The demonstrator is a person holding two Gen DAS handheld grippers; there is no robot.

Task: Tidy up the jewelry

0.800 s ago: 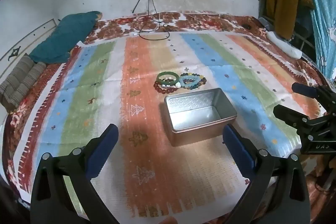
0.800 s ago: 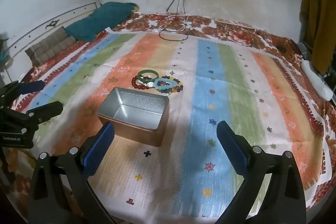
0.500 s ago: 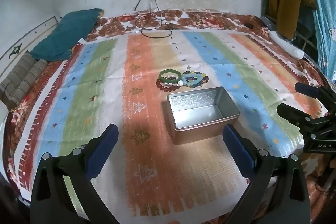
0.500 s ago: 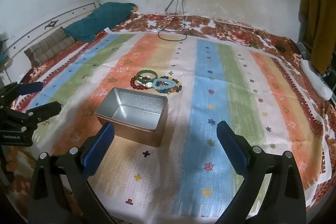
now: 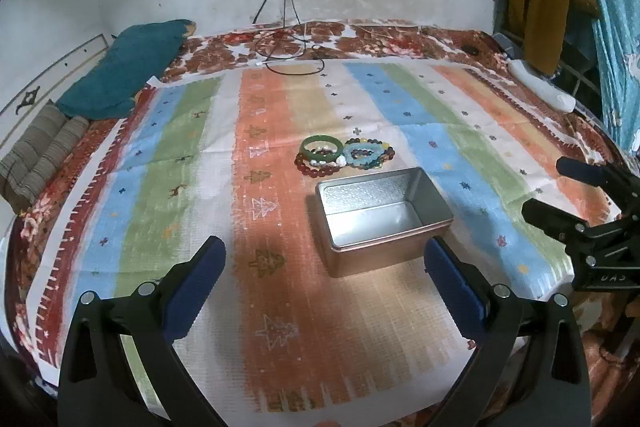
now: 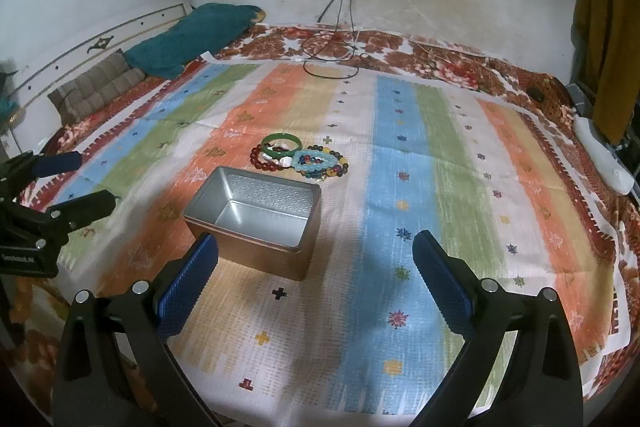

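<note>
The left gripper (image 5: 322, 271) hangs with its jaws spread wide and nothing between them, just short of the metal tin (image 5: 384, 217); the right gripper (image 6: 316, 267) is likewise wide apart and empty, near the tin's front corner. The tin sits lidless on the striped cloth (image 5: 280, 307). Just behind the tin lies a cluster of bracelets (image 5: 344, 155), the nearest beads almost touching its far wall
</note>
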